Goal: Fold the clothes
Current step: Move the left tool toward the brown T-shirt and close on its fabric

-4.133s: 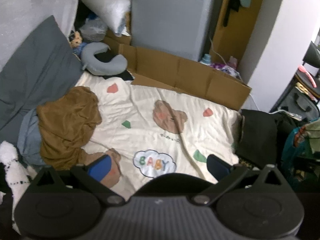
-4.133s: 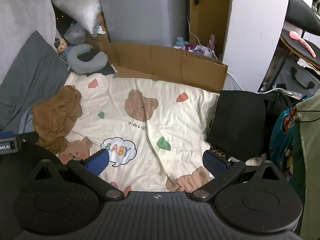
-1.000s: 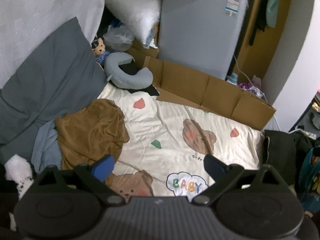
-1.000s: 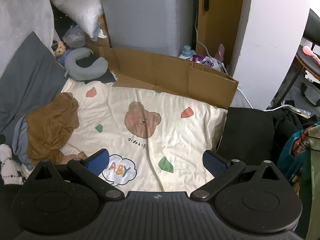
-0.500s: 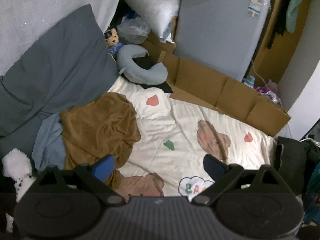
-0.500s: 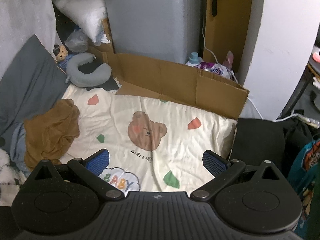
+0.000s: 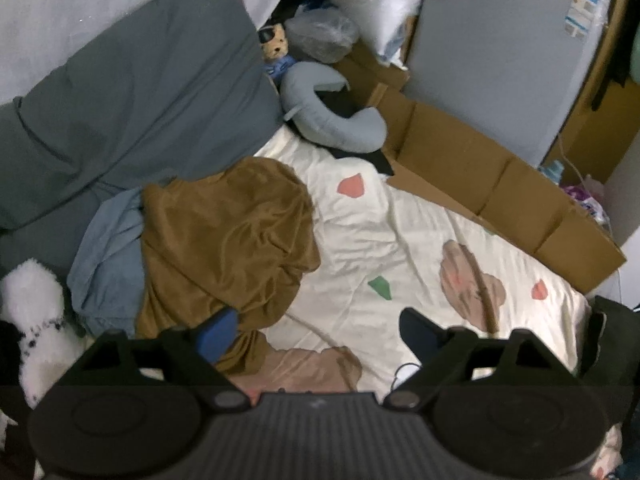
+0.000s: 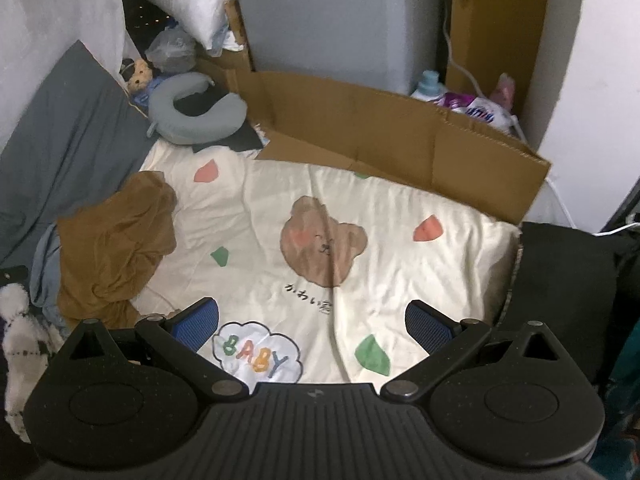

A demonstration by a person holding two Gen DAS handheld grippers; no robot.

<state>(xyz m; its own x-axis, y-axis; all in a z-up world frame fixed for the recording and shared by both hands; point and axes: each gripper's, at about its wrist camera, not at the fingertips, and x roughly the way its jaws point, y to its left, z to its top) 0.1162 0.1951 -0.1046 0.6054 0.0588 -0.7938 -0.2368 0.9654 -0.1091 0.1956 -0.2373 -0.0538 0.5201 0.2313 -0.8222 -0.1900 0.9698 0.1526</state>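
Lying crumpled at the bed's left side, the brown garment (image 7: 228, 236) sits closest to the left gripper (image 7: 316, 330), whose spread, empty fingers have just been narrowing slightly, one already over its near hem. The right gripper (image 8: 312, 322), fingers wide and empty, hangs over the blanket (image 8: 400, 216), the garment off to its left.

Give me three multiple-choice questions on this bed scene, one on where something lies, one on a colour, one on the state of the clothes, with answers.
1. Where does the neck pillow lie?
A. Beside the cardboard
B. On the black pile
C. Under the blanket
2. What colour is the crumpled garment near the left gripper?
A. Red
B. Brown
C. White
3. How is that garment?
A. Neatly folded
B. On a hanger
C. Bunched, unfolded

Answers: 1 A, it rests at the blanket's far corner by the cardboard; 2 B, its cloth is brown; 3 C, it lies in wrinkled heaps.
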